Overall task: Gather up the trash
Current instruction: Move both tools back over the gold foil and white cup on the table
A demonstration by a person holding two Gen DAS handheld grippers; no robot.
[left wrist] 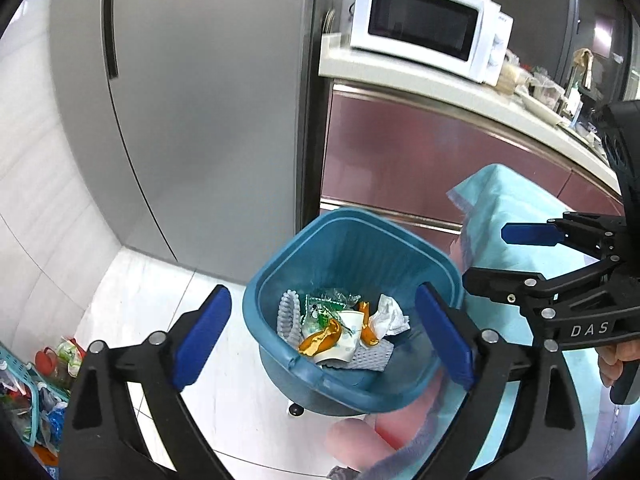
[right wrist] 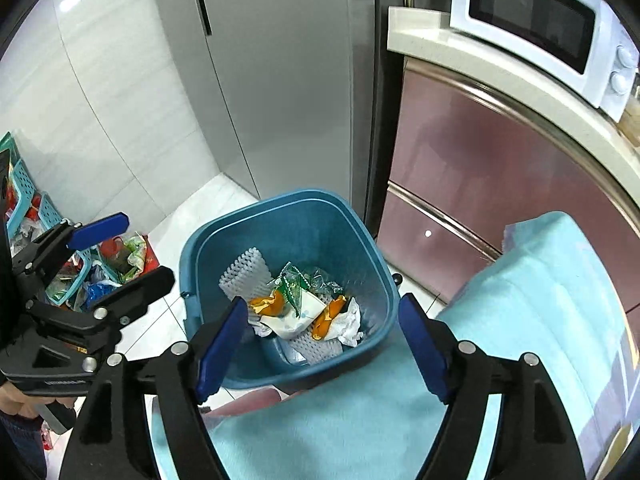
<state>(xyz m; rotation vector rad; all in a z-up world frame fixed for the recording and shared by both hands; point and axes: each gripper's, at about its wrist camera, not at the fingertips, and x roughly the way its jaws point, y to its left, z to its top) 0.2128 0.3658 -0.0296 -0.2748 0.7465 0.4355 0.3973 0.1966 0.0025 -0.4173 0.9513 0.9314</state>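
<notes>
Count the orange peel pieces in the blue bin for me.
2 visible. One orange peel piece lies beside the green wrapper; another peel rests against the crumpled tissue. More may be buried in the blue bin.

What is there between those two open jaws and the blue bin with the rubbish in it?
Nothing visible. The blue bin has no lid, and the wrappers and peel lie exposed at its bottom. The left gripper and right gripper both hang above its mouth, jaws open and empty.
</notes>
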